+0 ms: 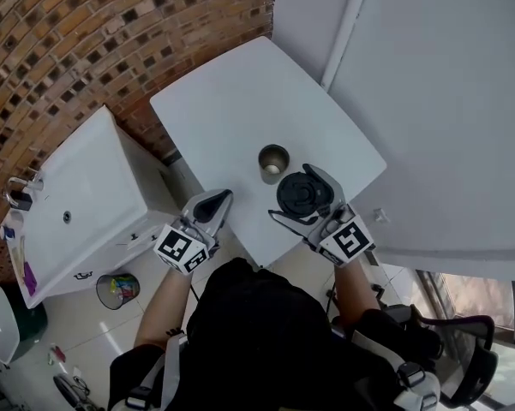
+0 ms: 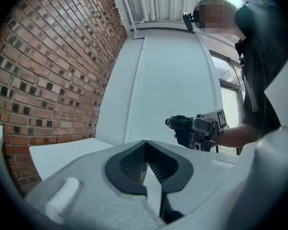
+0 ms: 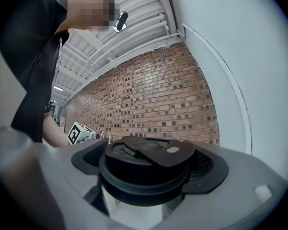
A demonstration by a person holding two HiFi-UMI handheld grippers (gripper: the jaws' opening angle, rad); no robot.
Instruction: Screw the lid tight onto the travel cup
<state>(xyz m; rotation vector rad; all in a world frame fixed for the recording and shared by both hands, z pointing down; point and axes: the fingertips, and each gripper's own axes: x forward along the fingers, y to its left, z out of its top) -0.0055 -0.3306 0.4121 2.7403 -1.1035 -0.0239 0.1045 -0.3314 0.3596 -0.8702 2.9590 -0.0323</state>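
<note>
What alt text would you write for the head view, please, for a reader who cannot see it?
Seen from above, the right gripper grips a black lid beside an open travel cup standing on a white table. The left gripper, shut and empty, is at the table's near edge; a brick wall fills the upper left.

white square table (image 1: 240, 101); open travel cup (image 1: 273, 163) stands upright on it, toward near edge.

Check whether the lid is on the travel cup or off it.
Off. The lid sits clamped in the right gripper, apart from the travel cup, whose mouth stands open and uncovered on the table.
</note>
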